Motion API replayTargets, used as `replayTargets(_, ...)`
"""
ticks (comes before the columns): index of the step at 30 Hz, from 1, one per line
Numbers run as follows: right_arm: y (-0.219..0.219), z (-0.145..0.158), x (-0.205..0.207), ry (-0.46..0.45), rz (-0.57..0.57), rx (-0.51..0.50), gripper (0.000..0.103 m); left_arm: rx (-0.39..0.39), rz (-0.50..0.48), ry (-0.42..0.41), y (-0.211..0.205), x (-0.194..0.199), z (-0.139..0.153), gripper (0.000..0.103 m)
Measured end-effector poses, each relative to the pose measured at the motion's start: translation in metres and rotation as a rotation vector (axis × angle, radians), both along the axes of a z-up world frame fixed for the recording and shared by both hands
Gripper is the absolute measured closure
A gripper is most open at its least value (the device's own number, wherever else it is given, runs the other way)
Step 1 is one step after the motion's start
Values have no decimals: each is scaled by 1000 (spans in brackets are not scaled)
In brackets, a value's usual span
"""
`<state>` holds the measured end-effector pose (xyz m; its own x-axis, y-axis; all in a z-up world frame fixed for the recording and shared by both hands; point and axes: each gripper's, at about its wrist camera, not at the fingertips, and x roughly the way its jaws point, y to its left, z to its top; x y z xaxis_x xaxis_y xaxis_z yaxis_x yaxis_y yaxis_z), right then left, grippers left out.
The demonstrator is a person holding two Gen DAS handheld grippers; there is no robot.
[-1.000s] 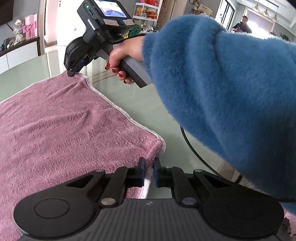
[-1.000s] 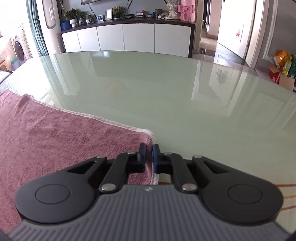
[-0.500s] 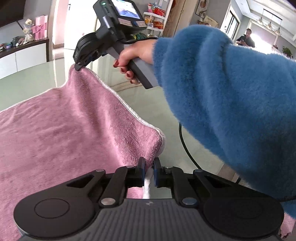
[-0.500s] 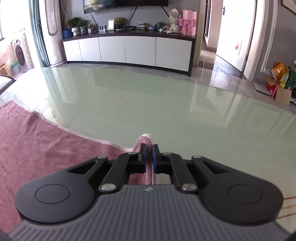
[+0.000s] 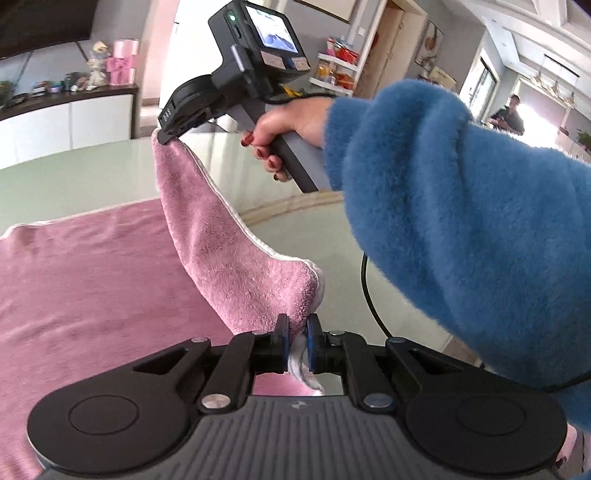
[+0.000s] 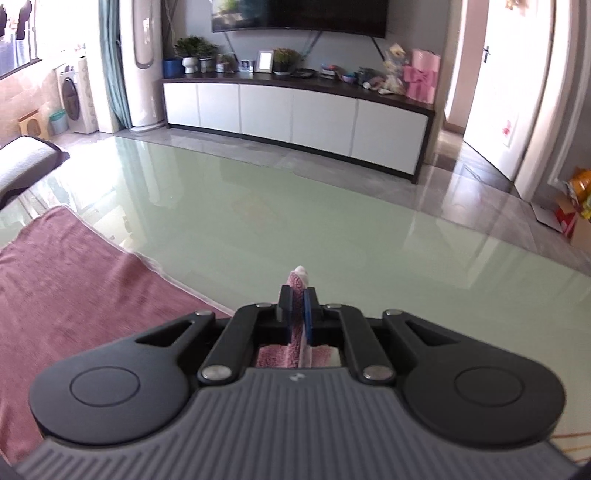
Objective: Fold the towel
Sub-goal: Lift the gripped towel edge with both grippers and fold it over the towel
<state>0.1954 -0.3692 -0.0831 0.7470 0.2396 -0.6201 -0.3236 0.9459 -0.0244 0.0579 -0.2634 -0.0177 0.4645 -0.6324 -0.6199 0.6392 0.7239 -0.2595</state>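
Both the left gripper and right gripper pinch adjacent corners of the pink towel, lifted off the glass table, so the next move calls for carrying that edge across to the opposite edge.

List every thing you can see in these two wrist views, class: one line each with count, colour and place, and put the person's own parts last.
towel: one, pink with white edging, mostly flat on the table, one edge lifted by both grippers
table: one, pale green glass, under the towel
sideboard: one, white with dark top, against the far wall
television: one, black, on the wall above the sideboard
gift box: one, pink with bow, on the sideboard
left gripper: one, black, shut on a towel corner
right gripper: one, black, shut on another corner
sleeve: one, blue fleece, right arm
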Motion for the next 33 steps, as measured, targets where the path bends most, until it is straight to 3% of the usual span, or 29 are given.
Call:
replayTargets(18,109,27,14,-50,58,62,97,-21,260,-20,154,-15,24,92)
replayTargets(33,218,27,31,-42,122,87,97,-43,456,-24,249,-25,28,92)
